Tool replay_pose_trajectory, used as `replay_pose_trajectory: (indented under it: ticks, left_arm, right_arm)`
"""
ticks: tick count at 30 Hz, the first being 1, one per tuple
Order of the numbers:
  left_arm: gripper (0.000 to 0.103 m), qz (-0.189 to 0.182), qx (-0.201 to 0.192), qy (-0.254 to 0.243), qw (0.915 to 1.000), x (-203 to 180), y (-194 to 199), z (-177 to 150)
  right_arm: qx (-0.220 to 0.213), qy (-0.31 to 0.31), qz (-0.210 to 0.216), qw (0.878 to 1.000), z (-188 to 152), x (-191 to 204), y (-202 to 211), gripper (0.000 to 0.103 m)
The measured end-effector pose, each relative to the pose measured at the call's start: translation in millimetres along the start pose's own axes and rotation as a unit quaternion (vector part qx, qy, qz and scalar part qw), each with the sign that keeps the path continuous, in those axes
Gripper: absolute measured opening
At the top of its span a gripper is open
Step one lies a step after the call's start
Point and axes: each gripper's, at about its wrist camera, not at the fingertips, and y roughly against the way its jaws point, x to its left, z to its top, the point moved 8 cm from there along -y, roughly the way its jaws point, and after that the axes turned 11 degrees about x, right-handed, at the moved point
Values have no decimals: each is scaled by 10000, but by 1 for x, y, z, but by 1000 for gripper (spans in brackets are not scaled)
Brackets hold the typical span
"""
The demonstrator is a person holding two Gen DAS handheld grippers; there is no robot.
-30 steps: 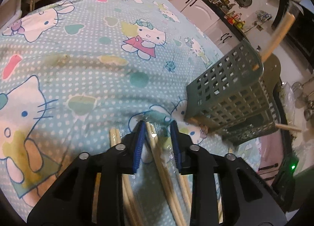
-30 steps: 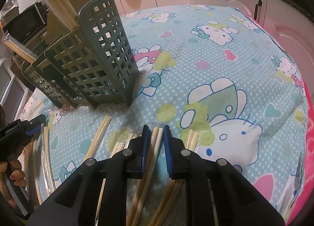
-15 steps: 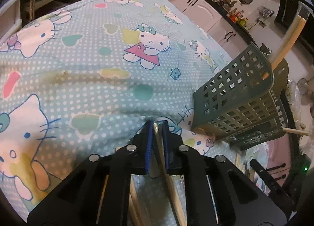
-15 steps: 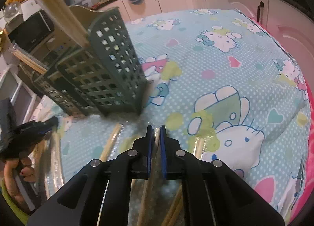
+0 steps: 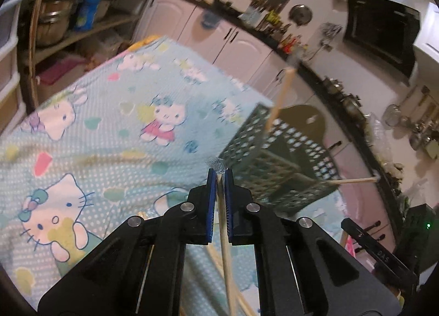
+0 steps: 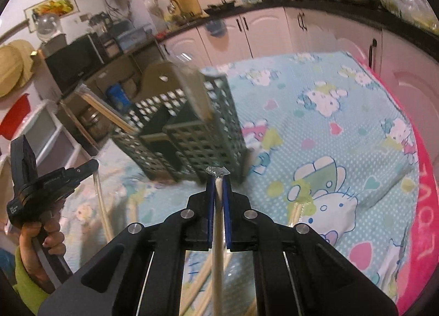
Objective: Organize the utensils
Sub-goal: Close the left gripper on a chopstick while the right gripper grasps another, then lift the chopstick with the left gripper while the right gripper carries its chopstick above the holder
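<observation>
My left gripper [image 5: 219,176] is shut on a wrapped pair of chopsticks [image 5: 225,247] and holds it above the table. My right gripper [image 6: 218,180] is shut on another wrapped pair of chopsticks [image 6: 218,247], also lifted. A green slotted utensil holder [image 5: 277,162] stands ahead to the right in the left wrist view, with chopsticks [image 5: 281,96] sticking out of it. In the right wrist view the holder [image 6: 192,129] stands just beyond my fingertips. More wrapped chopsticks [image 6: 297,207] lie on the cloth below.
The table has a light blue Hello Kitty cloth [image 5: 109,129]. Kitchen cabinets [image 6: 274,30] and a cluttered counter run behind it. The left gripper and the hand holding it show in the right wrist view [image 6: 41,187].
Both grippers closed on wrapped chopsticks lying on the cloth and lifted them up. Both views now look higher, over the holder toward the kitchen.
</observation>
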Motion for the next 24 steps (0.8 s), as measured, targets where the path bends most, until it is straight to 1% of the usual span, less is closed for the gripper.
replay_pose_trajectory:
  ticks: [9,15,19,24]
  left_arm:
    - [2,-325,-301,-366,9983,-34,35,3]
    - [2,-492,-441,-540,9964,-52,52,7]
    - [2,-587,-565,-671,9944,-65,64,11]
    - [2,-683,-674,-813,9921,-80,74,17]
  right_arm:
    - [-504,259,287,9980,5,34,45,6]
    - [-915,376,309,9946,10,48,74,6]
    - [-1208,414,306,9913,13,53,90,6]
    - [-1472,423,338,9876,18,55,105,6]
